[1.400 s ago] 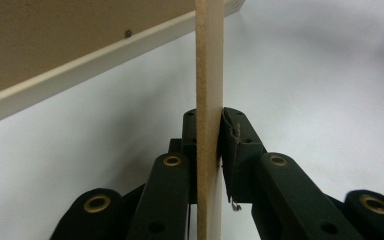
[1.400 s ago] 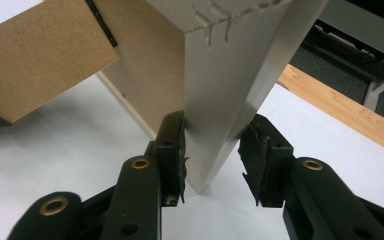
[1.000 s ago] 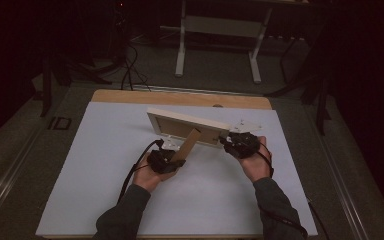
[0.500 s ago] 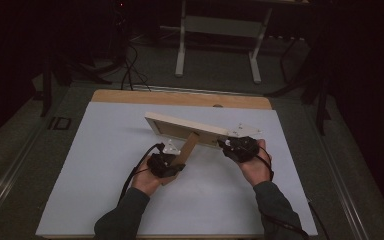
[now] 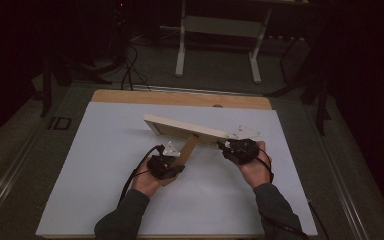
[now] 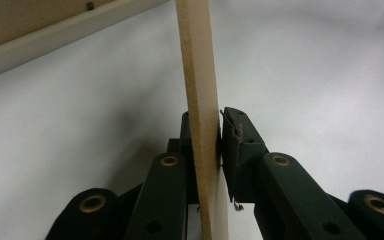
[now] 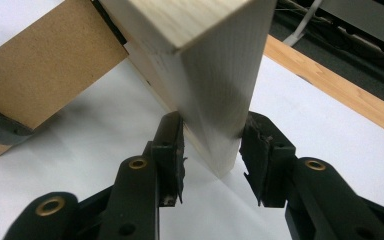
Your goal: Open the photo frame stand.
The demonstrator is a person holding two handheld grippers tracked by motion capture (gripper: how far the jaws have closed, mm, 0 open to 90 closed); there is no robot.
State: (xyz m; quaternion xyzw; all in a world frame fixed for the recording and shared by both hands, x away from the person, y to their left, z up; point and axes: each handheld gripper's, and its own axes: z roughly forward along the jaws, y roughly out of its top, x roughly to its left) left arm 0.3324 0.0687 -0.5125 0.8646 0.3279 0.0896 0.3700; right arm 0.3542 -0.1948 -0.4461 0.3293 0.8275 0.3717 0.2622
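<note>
Since the earlier frames, both hands hold nearly the same places; the frame (image 5: 186, 129) sits a little more tilted, its left end raised slightly higher above the counter (image 5: 100, 165).

Left tool (image 5: 166, 166): clenched on the stand (image 5: 187, 149), a thin brown board that runs from the back of the frame down toward 7 o'clock. In the left gripper view the stand (image 6: 200, 125) passes edge-on between the jaws, and both pads press flat against its faces.

Right tool (image 5: 236, 149): grasping the right end of the frame, at 3 o'clock from the stand. In the right gripper view the pale wooden corner of the frame (image 7: 215, 85) stands between the jaws; the right pad touches the wood, and the left pad sits just beside it.

Position of the frame: near the centre of the white counter, lifted and slanted, long edge running from 10 o'clock to 4 o'clock. Its back faces the person, with the stand angled out from it.
</note>
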